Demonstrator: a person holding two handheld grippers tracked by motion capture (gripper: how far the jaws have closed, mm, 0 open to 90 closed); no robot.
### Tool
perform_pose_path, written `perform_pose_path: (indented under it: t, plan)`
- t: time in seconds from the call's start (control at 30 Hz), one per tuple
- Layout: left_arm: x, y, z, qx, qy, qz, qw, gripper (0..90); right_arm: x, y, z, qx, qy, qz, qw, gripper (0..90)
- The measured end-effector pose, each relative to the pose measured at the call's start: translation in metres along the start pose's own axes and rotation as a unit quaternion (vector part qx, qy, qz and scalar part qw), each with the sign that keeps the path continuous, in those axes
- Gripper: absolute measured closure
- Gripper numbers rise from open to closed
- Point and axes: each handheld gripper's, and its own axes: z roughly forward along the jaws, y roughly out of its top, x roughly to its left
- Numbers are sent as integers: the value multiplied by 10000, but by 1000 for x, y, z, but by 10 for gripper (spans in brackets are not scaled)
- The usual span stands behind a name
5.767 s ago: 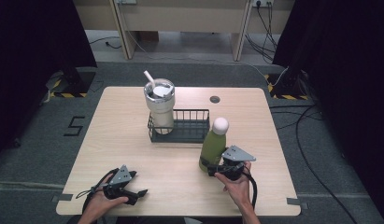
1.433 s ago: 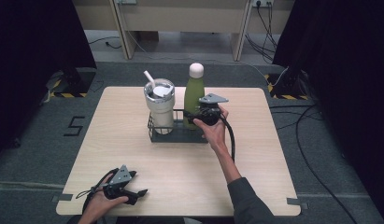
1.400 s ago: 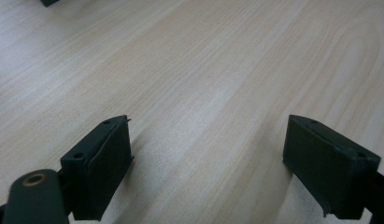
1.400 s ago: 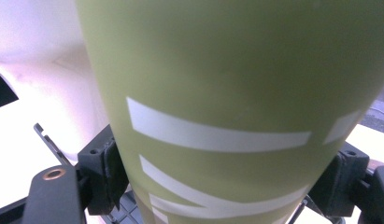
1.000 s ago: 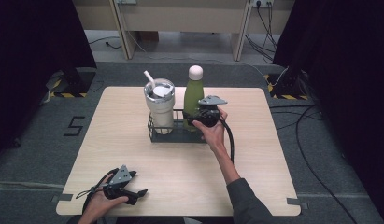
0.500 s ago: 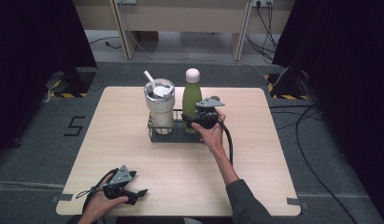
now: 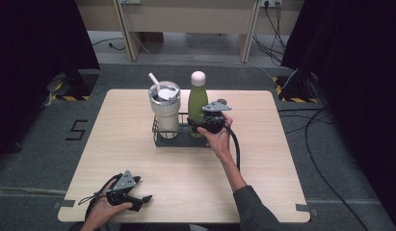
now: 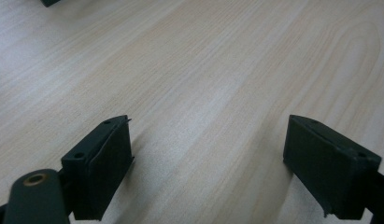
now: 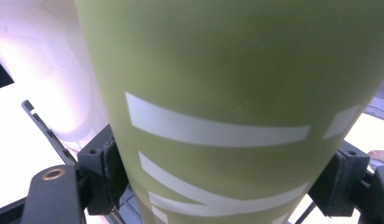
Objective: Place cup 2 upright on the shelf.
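While the green bottle [image 7: 197, 103] stands upright in the right half of the black wire rack [image 7: 163, 140], just beside the steel tumbler [image 7: 165, 108] at the centre of the high view, the right gripper [image 7: 201, 126] has its jaws clamped on the bottle's lower body. The left gripper [image 7: 140, 201] rests at the lower left of that frame on the wooden table [image 7: 263, 163], well apart from the rack.

In the left gripper view, its two black jaws stand wide apart at the bottom corners with nothing but bare table grain [image 8: 227, 70] between them.

In the right gripper view, the bottle [image 9: 236, 70] takes up most of the frame, its white stripes running across the middle, and a pad presses on each flank at the lower left and lower right. A thin rack wire [image 9: 45, 128] slants at the left edge, with the pale tumbler [image 9: 45, 60] behind it at upper left.

To finish the placing well, I judge the bottle's base should sit flat on the rack floor before the jaws ease open evenly, then draw straight back without nudging it toward the tumbler. The high view gives the bottle's upright stance and its slot; the right gripper view alone confirms the pads' contact.
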Motion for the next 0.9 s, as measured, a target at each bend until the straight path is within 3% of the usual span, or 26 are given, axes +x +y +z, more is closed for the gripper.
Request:
perform_pose_path:
  t: [0.6, 0.77, 0.9]
  plan:
    - [0, 0, 0, 10, 6, 12, 10000, 146, 2, -3, -1, 11, 25, -26, 10000, 194]
    - [0, 0, 0, 10, 6, 14, 10000, 146, 0, -3, -3, -101, 163, 219, 9996, 178]
    - [0, 0, 0, 9, 2, 7, 10000, 146, -1, -3, -5, -131, 181, 258, 9994, 174]
